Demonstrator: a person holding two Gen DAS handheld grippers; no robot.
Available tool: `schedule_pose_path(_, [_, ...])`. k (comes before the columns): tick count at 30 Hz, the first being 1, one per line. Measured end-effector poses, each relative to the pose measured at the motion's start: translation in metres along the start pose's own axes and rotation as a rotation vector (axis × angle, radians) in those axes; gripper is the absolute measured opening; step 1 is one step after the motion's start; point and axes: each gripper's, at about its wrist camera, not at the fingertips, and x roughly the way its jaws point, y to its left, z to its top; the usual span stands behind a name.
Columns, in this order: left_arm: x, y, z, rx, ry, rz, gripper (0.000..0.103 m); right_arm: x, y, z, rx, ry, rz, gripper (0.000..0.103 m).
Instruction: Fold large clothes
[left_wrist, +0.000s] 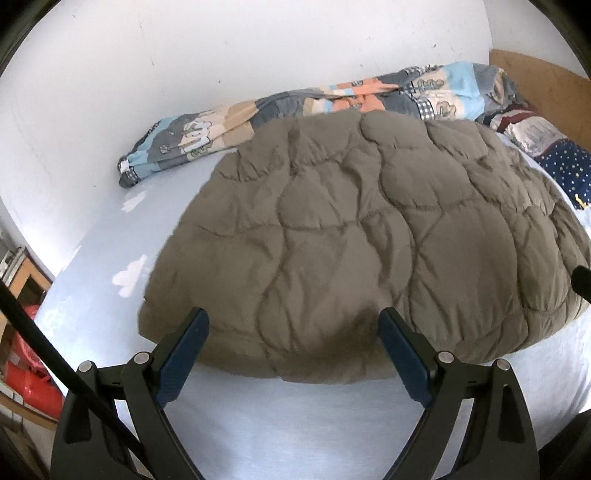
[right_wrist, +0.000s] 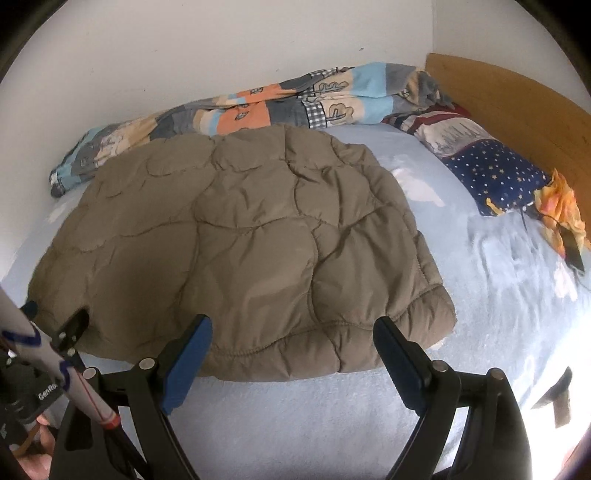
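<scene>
A large olive-brown quilted jacket (left_wrist: 351, 236) lies folded flat on the pale blue bed sheet (left_wrist: 280, 417). In the right wrist view the same jacket (right_wrist: 240, 243) fills the middle, its near hem toward me. My left gripper (left_wrist: 293, 321) hangs open above the jacket's near edge, with nothing between its blue pads (left_wrist: 184, 350). Over the near right part of the hem my right gripper (right_wrist: 291, 328) also stands open and empty. The left gripper's fingers (right_wrist: 74, 325) show at the left edge of the right wrist view, over the jacket's near left corner.
A patchwork duvet (right_wrist: 258, 103) is bunched along the white wall behind the jacket. A starry navy pillow (right_wrist: 495, 177) and an orange cloth (right_wrist: 561, 210) lie by the wooden headboard (right_wrist: 517, 99) at right. Red bags and shelves (left_wrist: 26, 354) stand off the bed's left side.
</scene>
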Motion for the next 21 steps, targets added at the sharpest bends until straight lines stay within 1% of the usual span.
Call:
schedule_pose_path(3, [-0.007,0.011,-0.008,0.001,-0.053,0.011,0.092,-0.002,-0.005,0.001,0.010,-0.010,-0.008,0.092])
schedule_pose_path(4, [-0.006,0.014,-0.011,-0.007,-0.055,0.011,0.092,-0.001,-0.007,0.001,0.017,-0.009,-0.015,0.092])
schedule_pose_path(5, [-0.003,0.020,-0.014,-0.038,-0.035,0.004,0.092,0.000,-0.008,0.001,0.028,-0.006,-0.017,0.092])
schedule_pose_path(6, [0.001,0.027,-0.014,-0.083,-0.004,-0.025,0.092,0.001,-0.008,0.001,0.036,-0.001,-0.014,0.092])
schedule_pose_path(7, [0.003,0.034,-0.010,-0.128,0.010,-0.076,0.092,0.002,-0.007,0.001,0.039,0.005,-0.011,0.092])
schedule_pose_path(8, [0.003,0.039,-0.009,-0.149,0.000,-0.091,0.092,0.005,-0.004,0.001,0.030,0.009,-0.017,0.092])
schedule_pose_path(10, [0.005,0.043,-0.006,-0.153,-0.014,-0.058,0.092,0.007,0.002,0.004,0.003,0.011,-0.037,0.092])
schedule_pose_path(13, [0.018,0.042,-0.006,-0.156,0.029,-0.082,0.092,0.010,0.008,0.013,-0.005,-0.003,-0.040,0.092])
schedule_pose_path(15, [0.026,0.038,-0.008,-0.145,0.045,-0.083,0.092,0.014,0.014,0.018,-0.018,-0.025,-0.044,0.092])
schedule_pose_path(17, [0.030,0.033,-0.012,-0.132,0.045,-0.070,0.092,0.022,0.021,0.016,-0.064,-0.047,-0.073,0.092])
schedule_pose_path(18, [0.032,0.030,-0.013,-0.126,0.045,-0.064,0.092,0.030,0.024,0.012,-0.081,-0.038,-0.083,0.092])
schedule_pose_path(19, [0.035,0.028,-0.012,-0.119,0.048,-0.056,0.092,0.039,0.025,0.008,-0.075,-0.003,-0.074,0.092])
schedule_pose_path(20, [0.037,0.026,-0.012,-0.114,0.051,-0.049,0.093,0.046,0.024,0.008,-0.057,0.031,-0.059,0.092])
schedule_pose_path(21, [0.040,0.024,-0.012,-0.110,0.049,-0.038,0.094,0.050,0.024,0.008,-0.037,0.044,-0.039,0.092])
